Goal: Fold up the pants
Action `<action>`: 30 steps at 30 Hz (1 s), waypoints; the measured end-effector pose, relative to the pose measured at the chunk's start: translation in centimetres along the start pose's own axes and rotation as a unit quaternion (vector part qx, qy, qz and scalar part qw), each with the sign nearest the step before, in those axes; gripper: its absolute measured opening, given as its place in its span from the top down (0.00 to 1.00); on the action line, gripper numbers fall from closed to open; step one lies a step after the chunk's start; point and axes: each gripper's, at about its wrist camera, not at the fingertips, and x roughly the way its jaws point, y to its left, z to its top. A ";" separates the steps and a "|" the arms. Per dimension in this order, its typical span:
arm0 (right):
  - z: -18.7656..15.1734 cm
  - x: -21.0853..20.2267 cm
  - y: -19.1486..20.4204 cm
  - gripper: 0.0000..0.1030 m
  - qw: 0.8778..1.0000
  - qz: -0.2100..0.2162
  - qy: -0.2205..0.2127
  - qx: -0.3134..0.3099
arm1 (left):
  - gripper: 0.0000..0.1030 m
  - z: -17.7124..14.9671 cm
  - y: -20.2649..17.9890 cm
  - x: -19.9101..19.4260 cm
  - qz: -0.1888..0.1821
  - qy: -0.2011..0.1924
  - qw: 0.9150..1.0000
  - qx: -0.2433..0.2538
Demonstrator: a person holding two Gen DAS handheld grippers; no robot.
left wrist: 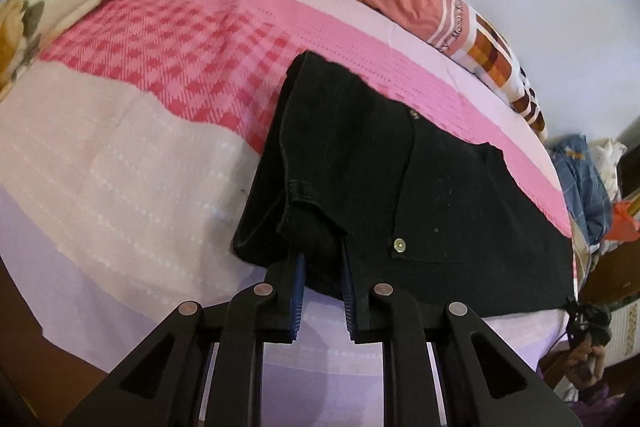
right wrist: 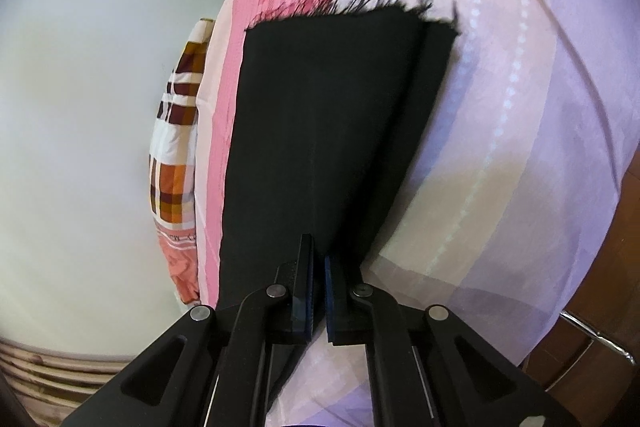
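Between each claw's pads, clamped: black pants (left wrist: 420, 187), left claw (left wrist: 322, 259), right claw (right wrist: 318, 267), seemingly mid-leg.

One pair of black pants (left wrist: 420, 187), two grippers.

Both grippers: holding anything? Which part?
Left gripper is shut on the black pants at a bunched fold near the waistband; right gripper is shut on a leg's near edge.

Pants (left wrist: 400, 187): matt black woven cloth, frayed threads at the hem, one shiny metal rivet (left wrist: 399, 245). Bed sheet (left wrist: 120, 167): soft pink checked cloth. Left tongs (left wrist: 322, 279) and right tongs (right wrist: 318, 279): matt black plastic, ribbed blue pads.
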 end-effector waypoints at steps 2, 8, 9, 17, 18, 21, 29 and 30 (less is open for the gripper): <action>0.6 -0.7 -1.0 0.96 1.000 0.021 -0.008 0.021 | 0.83 -0.1 0.1 0.3 -0.004 0.000 1.000 -0.006; 1.5 -1.5 -2.4 0.90 0.997 0.051 -0.024 0.053 | 0.82 0.0 0.8 -0.3 -0.010 0.005 1.000 -0.017; 1.7 -1.5 -2.9 0.90 0.995 0.063 -0.024 0.067 | 0.82 -0.2 0.9 0.1 -0.010 0.005 1.000 -0.017; 2.0 -3.0 -1.0 0.95 0.999 0.013 -0.046 0.009 | 0.79 -0.2 1.1 0.3 -0.010 0.005 1.000 -0.018; 2.1 -3.2 -0.6 0.95 0.999 0.006 -0.047 -0.004 | 0.79 -0.3 1.3 0.1 -0.011 0.004 1.000 -0.018; 2.0 -3.6 -0.3 0.96 0.999 -0.015 -0.045 -0.025 | 0.79 -0.5 0.5 0.8 -0.009 0.005 1.000 -0.020; 1.9 -3.7 -2.3 0.98 0.999 -0.014 -0.041 0.015 | 0.79 -0.5 0.5 0.9 -0.010 0.004 1.000 -0.018; 1.8 -3.6 -2.3 0.98 0.999 -0.014 -0.042 0.019 | 0.79 -0.5 0.5 0.9 -0.010 0.004 1.000 -0.018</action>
